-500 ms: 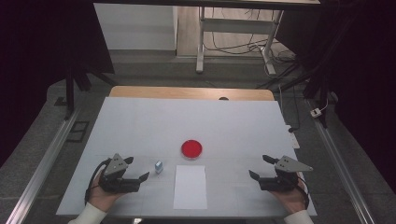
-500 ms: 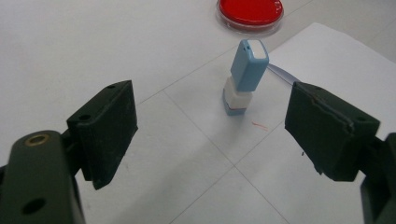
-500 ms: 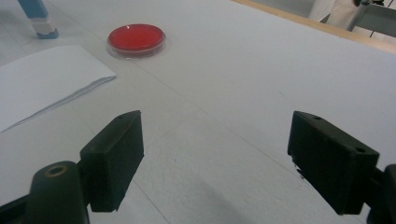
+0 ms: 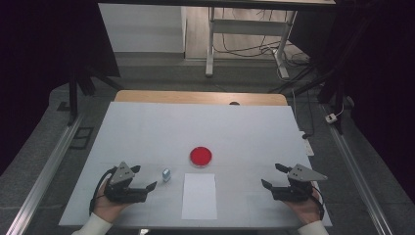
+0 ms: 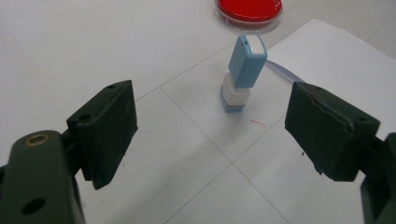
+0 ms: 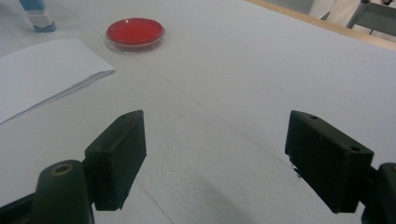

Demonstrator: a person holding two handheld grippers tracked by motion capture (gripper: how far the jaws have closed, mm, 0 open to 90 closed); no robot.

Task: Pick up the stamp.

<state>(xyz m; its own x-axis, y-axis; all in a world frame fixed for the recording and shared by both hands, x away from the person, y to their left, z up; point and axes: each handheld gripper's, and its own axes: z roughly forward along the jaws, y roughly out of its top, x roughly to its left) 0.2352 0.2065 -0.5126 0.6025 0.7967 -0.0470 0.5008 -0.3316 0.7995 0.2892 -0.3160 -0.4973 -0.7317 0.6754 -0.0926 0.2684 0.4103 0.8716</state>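
A small blue and white stamp (image 4: 166,175) (image 5: 243,74) stands upright on the white table, just left of a sheet of white paper (image 4: 199,195) (image 5: 327,56) (image 6: 42,74). Beyond them lies a round red ink pad (image 4: 201,155) (image 5: 248,9) (image 6: 135,32). My left gripper (image 4: 146,178) (image 5: 212,130) rests at the front left, open, its jaws pointing at the stamp a short way off. My right gripper (image 4: 272,176) (image 6: 215,154) rests at the front right, open, with bare table between its jaws.
The white table top (image 4: 147,127) ends in a wooden strip (image 4: 200,97) at the far edge. Metal rails (image 4: 54,161) run along both sides on the floor. A desk frame and cables (image 4: 244,44) stand beyond the table.
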